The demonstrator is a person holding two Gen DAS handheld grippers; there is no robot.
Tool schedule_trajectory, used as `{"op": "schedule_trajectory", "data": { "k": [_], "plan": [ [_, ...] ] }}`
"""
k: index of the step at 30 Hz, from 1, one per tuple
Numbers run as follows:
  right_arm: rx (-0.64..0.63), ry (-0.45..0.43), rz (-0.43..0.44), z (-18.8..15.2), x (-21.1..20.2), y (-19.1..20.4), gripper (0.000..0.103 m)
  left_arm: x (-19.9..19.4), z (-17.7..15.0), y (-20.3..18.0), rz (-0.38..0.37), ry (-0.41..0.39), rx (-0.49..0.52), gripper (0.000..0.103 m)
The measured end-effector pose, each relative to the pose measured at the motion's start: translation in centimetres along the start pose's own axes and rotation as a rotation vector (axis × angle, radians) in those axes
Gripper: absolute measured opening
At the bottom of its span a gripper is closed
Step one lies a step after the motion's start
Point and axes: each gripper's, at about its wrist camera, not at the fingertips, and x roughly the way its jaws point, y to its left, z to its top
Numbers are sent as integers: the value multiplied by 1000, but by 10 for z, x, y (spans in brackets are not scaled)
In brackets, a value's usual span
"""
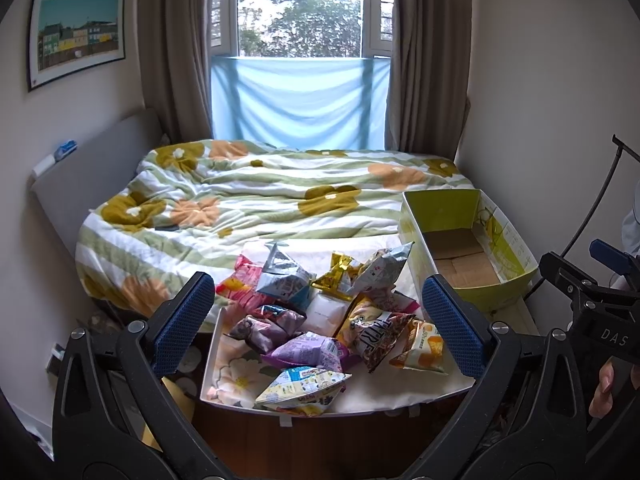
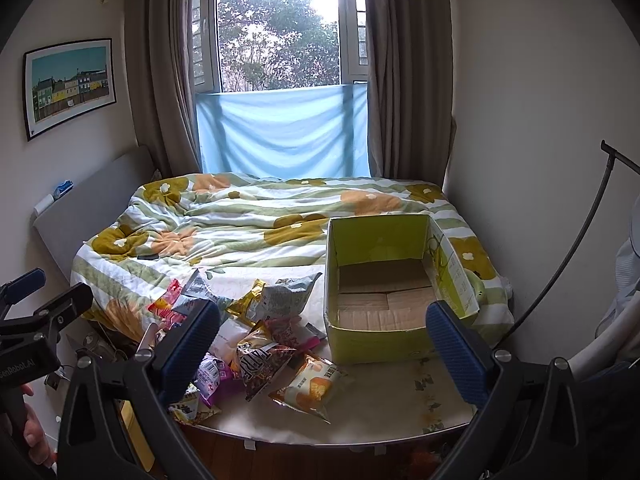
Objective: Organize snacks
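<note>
A heap of several snack packets [image 1: 320, 312] lies on the near end of the bed; it also shows in the right wrist view [image 2: 260, 336]. An orange-and-white packet [image 2: 310, 386] lies nearest the box. An open green cardboard box [image 1: 468, 248] stands empty at the right of the heap, also in the right wrist view [image 2: 384, 288]. My left gripper [image 1: 320, 320] is open and empty, held above the heap. My right gripper [image 2: 324, 344] is open and empty, between heap and box.
The bed carries a green-striped flowered quilt [image 1: 260, 200]. A white floral tray or cloth edge [image 1: 212, 360] lies under the snacks. Walls close in on left and right; a window [image 1: 300, 8] with curtains is behind. A black stand [image 2: 600, 200] leans at the right wall.
</note>
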Motion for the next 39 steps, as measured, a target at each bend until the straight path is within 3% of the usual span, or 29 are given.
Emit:
{"op": "schedule_trajectory", "data": {
  "k": [39],
  "plan": [
    [-4, 10, 3, -4, 1, 4, 103, 10, -1, -8, -2, 17, 0, 102]
  ]
}}
